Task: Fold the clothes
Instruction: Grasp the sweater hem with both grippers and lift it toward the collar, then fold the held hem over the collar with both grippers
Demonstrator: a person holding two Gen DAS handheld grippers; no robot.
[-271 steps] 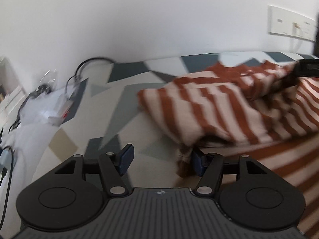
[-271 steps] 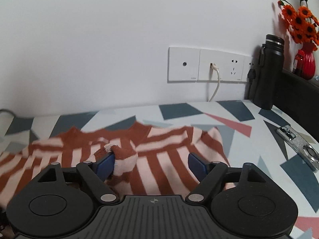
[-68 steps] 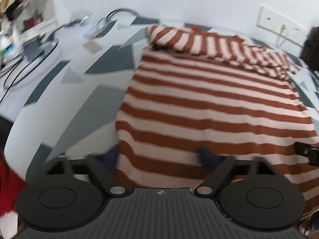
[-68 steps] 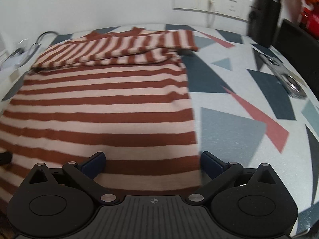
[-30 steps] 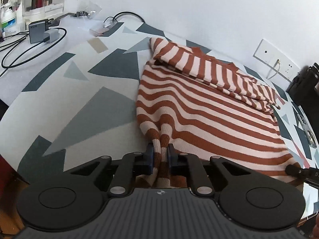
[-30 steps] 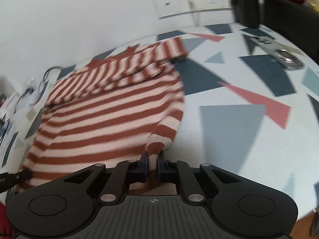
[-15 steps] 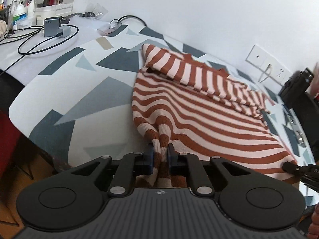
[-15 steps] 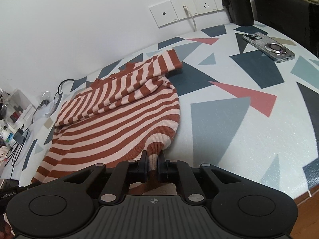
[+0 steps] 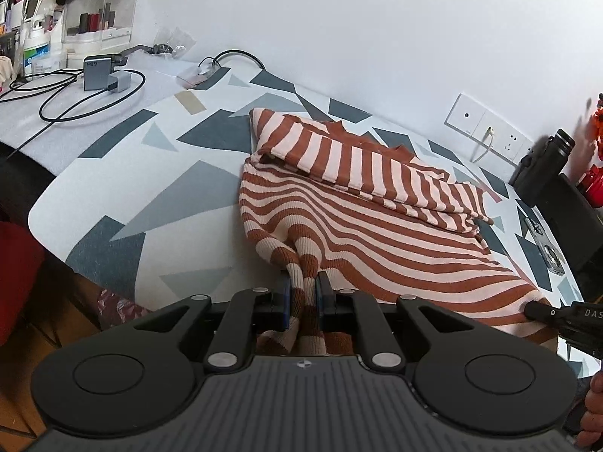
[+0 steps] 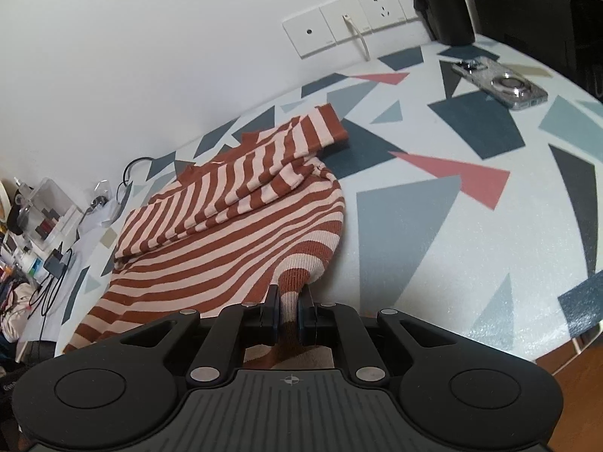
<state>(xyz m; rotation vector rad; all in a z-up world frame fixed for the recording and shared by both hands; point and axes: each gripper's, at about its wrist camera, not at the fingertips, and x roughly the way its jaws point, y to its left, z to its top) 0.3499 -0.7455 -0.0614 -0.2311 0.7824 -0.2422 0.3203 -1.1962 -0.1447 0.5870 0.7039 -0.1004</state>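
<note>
Sweater: striped rust-and-cream sweater lies on the patterned bench, sleeves folded across its far part, toward the wall sockets.
Near hem: lifted off the bench at both corners and hanging past the bench's near edge.
Left hand-held gripper: clamped together on the sweater's left hem corner; cloth bunches into a ridge between its pads.
Right hand-held gripper: clamped together on the right hem corner, fabric pulled into a narrow neck.
Open room left of the sweater: bare patterned surface out to the rounded bench edge; cables and a charger well beyond.
Open room right of the sweater: bare surface; a phone well apart.
</note>
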